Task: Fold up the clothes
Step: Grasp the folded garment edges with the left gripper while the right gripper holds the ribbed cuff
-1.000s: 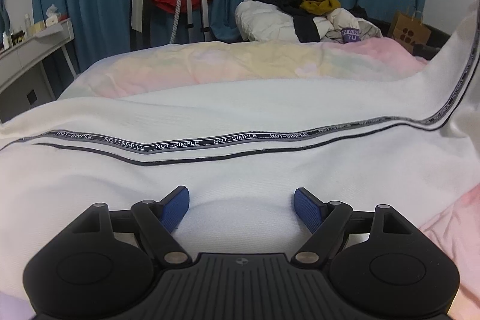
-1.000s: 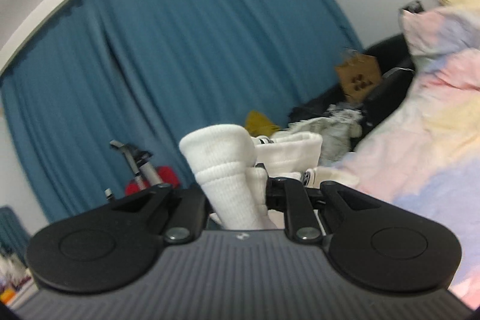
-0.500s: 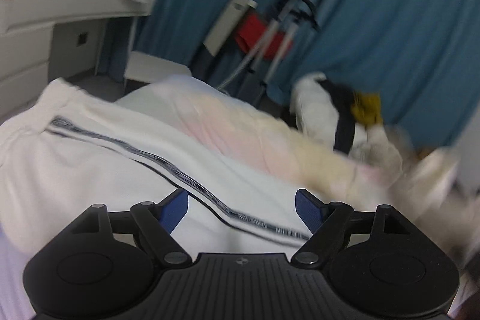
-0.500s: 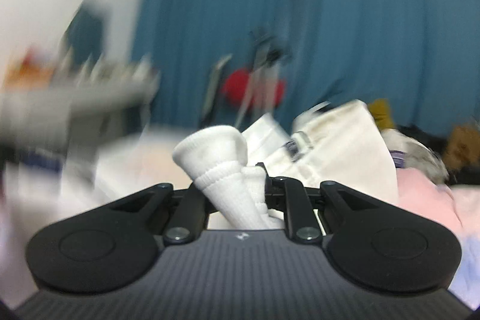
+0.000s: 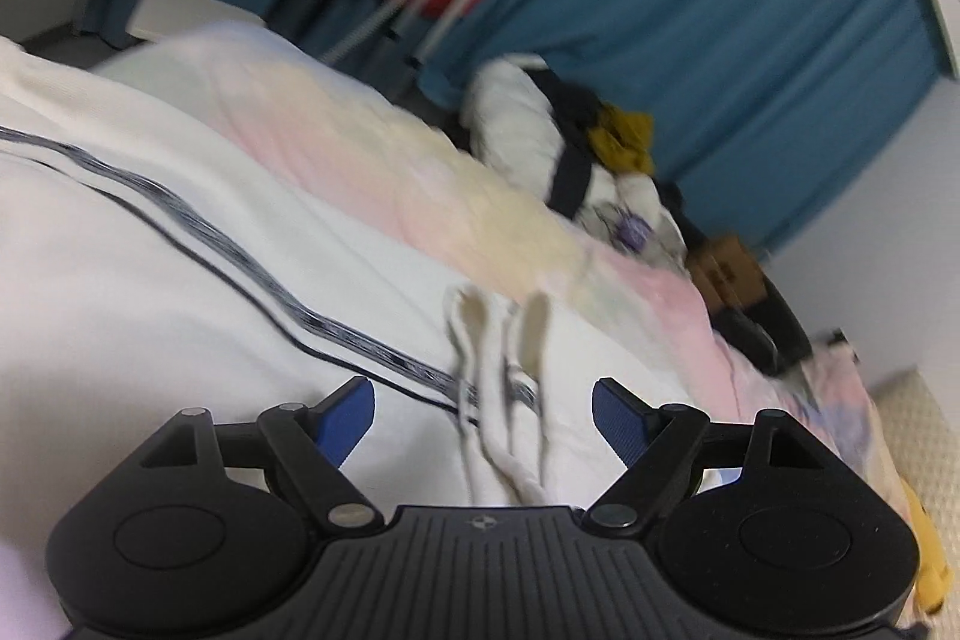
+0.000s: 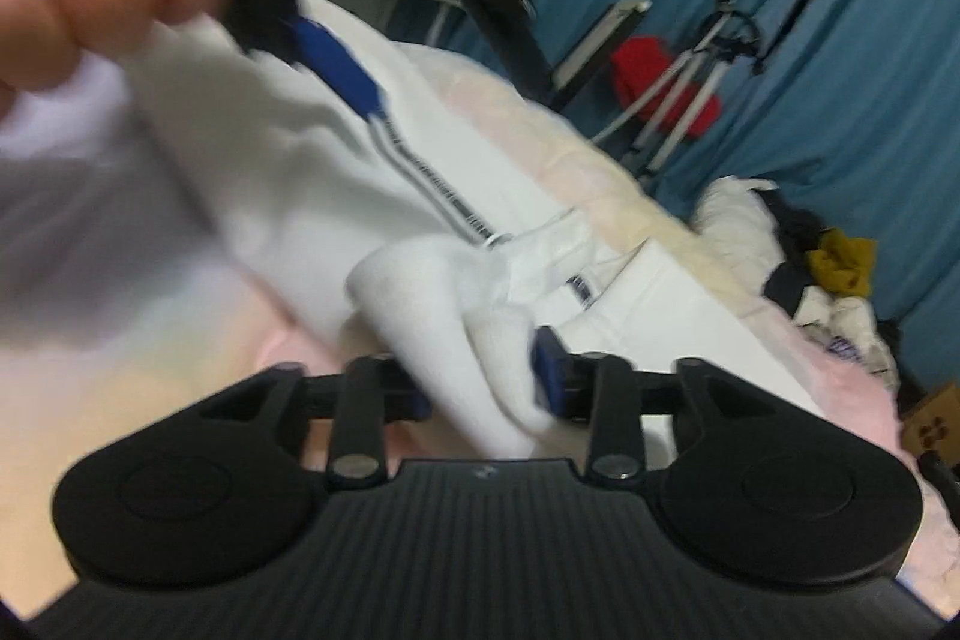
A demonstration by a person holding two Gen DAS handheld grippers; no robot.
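garment: white knit trousers point(image 5: 180, 280) with a lettered side stripe point(image 5: 252, 274), spread on the pastel bedspread point(image 5: 420, 172)
cuff: ribbed hem point(image 6: 456, 340) pinched in the right gripper point(image 6: 486, 388), its jaws clamped on it
left gripper point(image 5: 483, 415): jaws apart, holding nothing (hovers over the fabric)
handling: likely soft, light, limp; take it at cuff or waistband
beyond: clothes pile point(image 5: 576, 160), blue curtain point(image 5: 720, 10)

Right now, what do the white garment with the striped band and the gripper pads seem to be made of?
White garment: apparently a soft matte knit, cotton-like; it bunches in thick rounded folds between the right gripper jaws. Its band looks like woven tape, though blurred. Left gripper pads: blue, matte, perhaps rubber.
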